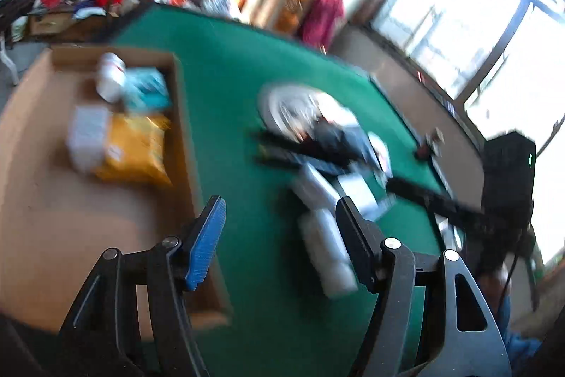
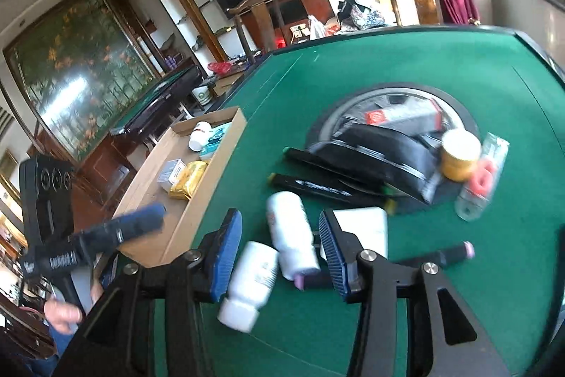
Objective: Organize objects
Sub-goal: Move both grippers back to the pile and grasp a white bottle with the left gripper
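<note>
My left gripper (image 1: pixel 282 228) is open over the green table (image 1: pixel 229 76), with nothing between its fingers. To its left is a cardboard box (image 1: pixel 178 136) holding a white bottle (image 1: pixel 111 76), a teal packet (image 1: pixel 148 90), a yellow packet (image 1: pixel 136 151) and a pale carton (image 1: pixel 86 133). My right gripper (image 2: pixel 279 246) is open above two white bottles (image 2: pixel 291 232) (image 2: pixel 250 281) lying on the table (image 2: pixel 388 66); its pads are not pressing on them. A white tube (image 2: pixel 363 228) lies just beyond its right finger.
A pile sits around the table's round centre recess: black markers (image 2: pixel 325 186), a black pouch (image 2: pixel 381 151), a red-and-white box (image 2: pixel 402 115), a yellow jar (image 2: pixel 459 154), a clear tube with pink rings (image 2: pixel 480 179). The other gripper (image 2: pixel 141 221) and a hand (image 2: pixel 63 310) are at left.
</note>
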The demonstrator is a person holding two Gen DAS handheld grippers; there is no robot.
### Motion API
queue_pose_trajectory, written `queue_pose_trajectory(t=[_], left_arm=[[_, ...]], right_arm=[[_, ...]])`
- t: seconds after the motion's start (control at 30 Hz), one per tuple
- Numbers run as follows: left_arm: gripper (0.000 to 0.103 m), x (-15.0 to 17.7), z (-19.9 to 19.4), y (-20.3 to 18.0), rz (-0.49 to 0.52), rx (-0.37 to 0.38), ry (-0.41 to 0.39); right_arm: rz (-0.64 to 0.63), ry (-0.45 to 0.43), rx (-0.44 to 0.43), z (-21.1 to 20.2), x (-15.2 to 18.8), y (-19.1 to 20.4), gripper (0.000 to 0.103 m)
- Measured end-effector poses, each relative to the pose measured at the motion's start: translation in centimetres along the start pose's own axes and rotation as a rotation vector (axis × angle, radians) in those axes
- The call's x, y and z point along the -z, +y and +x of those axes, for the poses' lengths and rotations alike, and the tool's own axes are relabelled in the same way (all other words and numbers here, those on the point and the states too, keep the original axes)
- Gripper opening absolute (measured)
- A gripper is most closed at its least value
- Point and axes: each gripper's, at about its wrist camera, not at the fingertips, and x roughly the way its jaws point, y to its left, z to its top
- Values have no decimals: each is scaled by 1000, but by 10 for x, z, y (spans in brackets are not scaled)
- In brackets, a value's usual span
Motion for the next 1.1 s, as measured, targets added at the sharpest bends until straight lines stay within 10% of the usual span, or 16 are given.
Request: queue_pose_trajectory(t=[0.5, 1.1], left_arm=[[66, 20, 88, -53, 124, -300, 152], [51, 20, 93, -48, 201, -357, 84]], right_arm=[[120, 3, 49, -13, 6, -38, 51], [-104, 186, 301, 62, 16, -23, 56]])
